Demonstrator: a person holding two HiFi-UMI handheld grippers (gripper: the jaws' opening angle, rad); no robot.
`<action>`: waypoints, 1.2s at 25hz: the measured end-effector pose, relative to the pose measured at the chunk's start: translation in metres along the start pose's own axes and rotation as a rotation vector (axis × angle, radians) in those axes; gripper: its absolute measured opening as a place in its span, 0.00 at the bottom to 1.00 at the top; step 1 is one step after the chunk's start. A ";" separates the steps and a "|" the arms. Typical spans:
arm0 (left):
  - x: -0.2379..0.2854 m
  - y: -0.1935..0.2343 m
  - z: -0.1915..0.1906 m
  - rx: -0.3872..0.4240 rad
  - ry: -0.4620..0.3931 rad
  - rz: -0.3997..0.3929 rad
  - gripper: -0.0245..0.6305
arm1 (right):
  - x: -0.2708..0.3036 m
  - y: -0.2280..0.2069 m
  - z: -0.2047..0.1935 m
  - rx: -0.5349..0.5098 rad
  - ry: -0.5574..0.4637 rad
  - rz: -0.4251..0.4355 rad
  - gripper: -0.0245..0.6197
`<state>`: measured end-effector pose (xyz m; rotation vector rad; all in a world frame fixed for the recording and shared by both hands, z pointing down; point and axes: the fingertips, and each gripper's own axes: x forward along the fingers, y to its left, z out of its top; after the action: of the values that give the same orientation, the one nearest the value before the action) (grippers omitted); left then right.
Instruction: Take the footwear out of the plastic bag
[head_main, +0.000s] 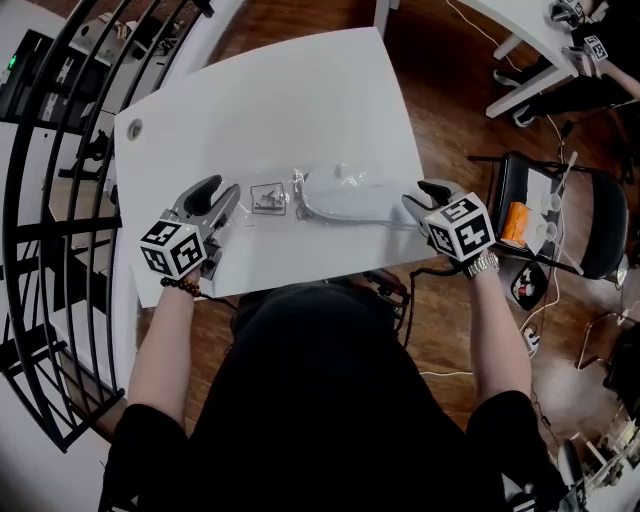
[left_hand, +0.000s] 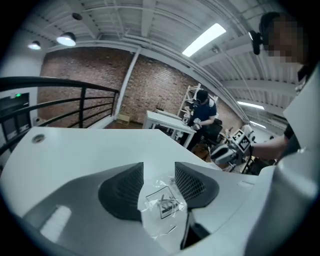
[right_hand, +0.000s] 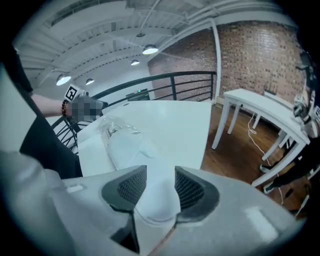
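Now | left claw (left_hand: 159, 172) apart, plastic bag (left_hand: 162, 205) loose between | right claw (right_hand: 160, 174) clamped on white slipper (right_hand: 125, 145)

White table (head_main: 250, 100); black chair (head_main: 605, 225) right; black railing (left_hand: 82, 107) left.

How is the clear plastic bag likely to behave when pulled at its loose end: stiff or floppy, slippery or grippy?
Probably floppy: the plastic bag lies crumpled between the open jaws of the left gripper. Likely light and slippery, being thin glossy film, so it may slide along the white slipper that the right gripper grips.
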<state>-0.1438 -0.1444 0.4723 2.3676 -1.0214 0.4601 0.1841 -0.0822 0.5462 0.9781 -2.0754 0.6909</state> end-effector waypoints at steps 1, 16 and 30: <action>0.007 -0.015 0.000 0.051 0.031 -0.036 0.36 | 0.004 0.004 0.003 -0.037 0.016 0.008 0.29; 0.057 -0.088 -0.084 0.510 0.491 -0.261 0.40 | 0.037 0.052 -0.005 -0.543 0.340 0.232 0.75; 0.069 -0.073 -0.113 0.734 0.630 -0.172 0.43 | 0.061 0.047 -0.036 -0.613 0.453 0.185 0.79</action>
<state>-0.0553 -0.0757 0.5738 2.5632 -0.3722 1.6015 0.1321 -0.0555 0.6087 0.2557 -1.8046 0.2874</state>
